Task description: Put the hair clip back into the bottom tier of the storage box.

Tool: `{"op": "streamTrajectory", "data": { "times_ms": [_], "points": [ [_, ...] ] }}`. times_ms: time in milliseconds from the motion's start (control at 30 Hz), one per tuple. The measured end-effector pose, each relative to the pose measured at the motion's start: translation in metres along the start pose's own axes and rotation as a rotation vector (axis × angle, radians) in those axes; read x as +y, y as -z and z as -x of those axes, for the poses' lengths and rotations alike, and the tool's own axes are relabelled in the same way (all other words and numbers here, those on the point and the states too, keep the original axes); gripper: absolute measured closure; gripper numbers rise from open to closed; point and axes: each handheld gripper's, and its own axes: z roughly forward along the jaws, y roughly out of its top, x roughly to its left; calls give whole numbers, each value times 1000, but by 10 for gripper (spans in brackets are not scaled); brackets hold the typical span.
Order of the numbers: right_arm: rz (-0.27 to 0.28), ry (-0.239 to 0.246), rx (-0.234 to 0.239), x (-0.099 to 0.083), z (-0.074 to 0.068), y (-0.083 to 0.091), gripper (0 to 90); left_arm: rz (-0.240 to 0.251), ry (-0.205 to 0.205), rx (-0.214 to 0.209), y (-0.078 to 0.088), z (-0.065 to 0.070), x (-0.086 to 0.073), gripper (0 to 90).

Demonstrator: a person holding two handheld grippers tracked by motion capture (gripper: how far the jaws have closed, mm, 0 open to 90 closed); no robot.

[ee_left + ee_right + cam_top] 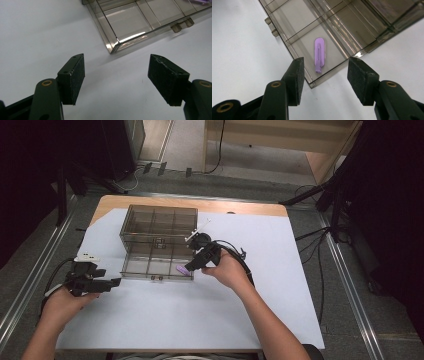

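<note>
A smoky transparent organizer box [156, 227] with divided compartments sits open on the white table, its lid or tray part [150, 266] lying flat toward me. A small purple clip [319, 53] lies in the corner compartment nearest my right gripper, and is seen as a purple speck [183, 270] from above. My right gripper [324, 77] hovers open just over that corner, nothing between its jaws. My left gripper [116, 78] stands open above bare table, short of the box's near left corner [113, 47]. In the high view it sits at the left [112, 283].
White sheet [200, 310] covers most of the wooden table. Two small latches [181, 25] stick out from the box's front edge. Cables trail from both grippers. Dark stands and floor rails surround the table.
</note>
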Motion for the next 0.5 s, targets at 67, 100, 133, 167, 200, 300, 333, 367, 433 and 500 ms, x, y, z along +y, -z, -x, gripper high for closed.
{"op": "streamTrajectory", "data": {
  "times_ms": [67,100,133,167,200,300,333,367,433,500],
  "points": [
    [4,-7,-4,-2,1,3,490,-6,-7,-6,-2,0,2,308],
    [9,-14,-4,-3,1,3,491,-6,-7,-6,-2,0,2,307],
    [9,-14,-4,-3,1,3,491,-3,-7,-4,-3,0,3,307],
    [13,-14,-5,-5,3,5,487,3,-10,-3,-4,1,4,306],
    [13,-14,-5,-5,3,5,487,3,-10,-3,-4,1,4,306],
    [19,-20,-7,-8,4,8,485,1,-20,-12,-6,2,6,304],
    [23,-28,-8,-10,6,11,483,0,-22,-11,-7,3,7,303],
    [23,-28,-8,-10,6,11,483,0,-22,-11,-7,3,7,303],
    [30,-34,-7,-12,8,13,481,-3,-25,-15,-8,2,8,303],
    [39,-36,-8,-14,9,16,480,-4,-26,-12,-9,1,9,303]
  ]
}}
